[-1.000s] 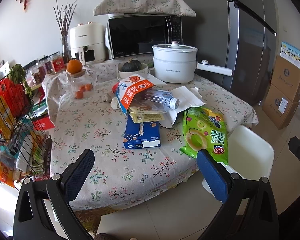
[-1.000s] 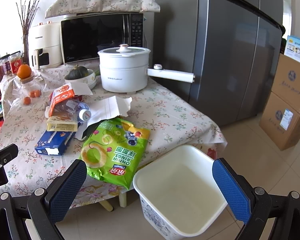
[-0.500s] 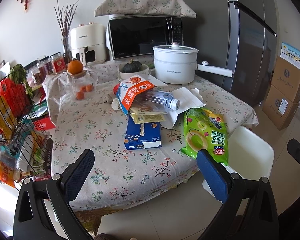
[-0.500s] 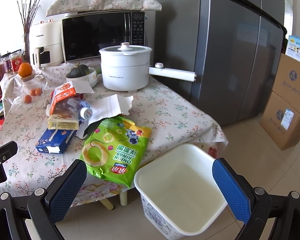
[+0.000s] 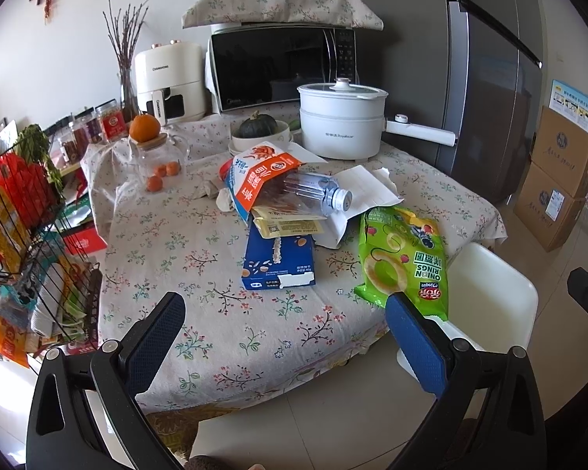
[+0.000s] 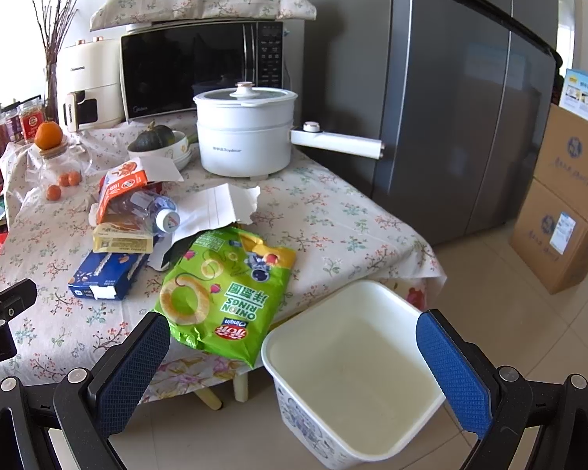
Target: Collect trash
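Trash lies piled on a floral-clothed table (image 5: 168,250): a green onion-ring bag (image 5: 401,258) (image 6: 223,293) overhanging the front edge, a blue box (image 5: 279,260) (image 6: 107,272), a yellow packet (image 5: 290,227), a clear plastic bottle (image 5: 313,192) (image 6: 149,207), an orange-white snack bag (image 5: 260,178) and torn white paper (image 5: 366,192). A white bin (image 6: 356,376) (image 5: 490,293) with nothing visible inside stands on the floor by the table. My left gripper (image 5: 284,333) is open, short of the table's front edge. My right gripper (image 6: 292,356) is open above the bin, holding nothing.
At the table's back stand a white electric pot (image 5: 341,121), a microwave (image 5: 282,64), an air fryer (image 5: 166,78), a bowl with a squash (image 5: 258,129) and a jar topped with an orange (image 5: 153,149). A wire rack (image 5: 27,235) is left; fridge (image 6: 450,98) and cardboard boxes (image 6: 568,196) right.
Both views have crept slightly closer to the table and bin. Both grippers stay open; nothing on the table has moved.
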The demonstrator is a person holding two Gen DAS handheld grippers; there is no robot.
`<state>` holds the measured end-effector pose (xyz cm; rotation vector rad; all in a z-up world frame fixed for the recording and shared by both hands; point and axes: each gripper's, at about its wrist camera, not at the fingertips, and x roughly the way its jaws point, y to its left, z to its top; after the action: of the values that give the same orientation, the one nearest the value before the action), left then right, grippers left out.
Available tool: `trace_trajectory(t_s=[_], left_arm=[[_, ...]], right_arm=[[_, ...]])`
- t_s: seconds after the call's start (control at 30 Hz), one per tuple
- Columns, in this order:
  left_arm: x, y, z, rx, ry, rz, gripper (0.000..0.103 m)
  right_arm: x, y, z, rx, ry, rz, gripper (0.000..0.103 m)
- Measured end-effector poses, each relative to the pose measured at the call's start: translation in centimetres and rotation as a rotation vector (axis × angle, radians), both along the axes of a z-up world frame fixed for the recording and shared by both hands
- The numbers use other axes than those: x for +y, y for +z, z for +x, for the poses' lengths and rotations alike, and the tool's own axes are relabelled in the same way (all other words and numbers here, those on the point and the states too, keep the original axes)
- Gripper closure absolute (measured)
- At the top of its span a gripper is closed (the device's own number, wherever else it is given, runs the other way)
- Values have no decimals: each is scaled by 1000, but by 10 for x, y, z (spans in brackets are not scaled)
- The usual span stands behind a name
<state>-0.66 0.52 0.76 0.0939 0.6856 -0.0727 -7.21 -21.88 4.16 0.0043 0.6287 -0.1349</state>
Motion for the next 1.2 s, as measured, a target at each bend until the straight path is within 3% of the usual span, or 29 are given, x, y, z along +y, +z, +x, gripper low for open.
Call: trace_trajectory(t_s=[0.27, 0.47, 0.57, 0.67, 0.73, 0.87, 1.03, 1.2], left_arm=[[-2, 2, 8, 16, -14, -12, 0], [-2, 3, 23, 86, -84, -60, 0], [1, 6, 34, 118, -101, -94, 0], [3, 7, 47, 133, -102, -78, 0], [3, 6, 58, 156, -123, -69, 0], [7, 2, 90, 254, -175, -102, 0], [12, -20, 136, 387, -167, -164, 0], [22, -59, 173, 451, -103, -139, 0]], right_arm=[[2, 5, 0, -2, 15, -26, 0], [8, 9, 6, 21, 43, -55, 0], [4, 11, 13, 38, 59, -30, 0], [-1, 15, 25, 69, 98, 12, 0], [-6, 13, 41, 123, 167, 63, 0], [-16, -1, 82, 322, 295, 160, 0], [-21, -27, 131, 448, 324, 205, 0], [-34, -71, 165, 539, 287, 334, 0]])
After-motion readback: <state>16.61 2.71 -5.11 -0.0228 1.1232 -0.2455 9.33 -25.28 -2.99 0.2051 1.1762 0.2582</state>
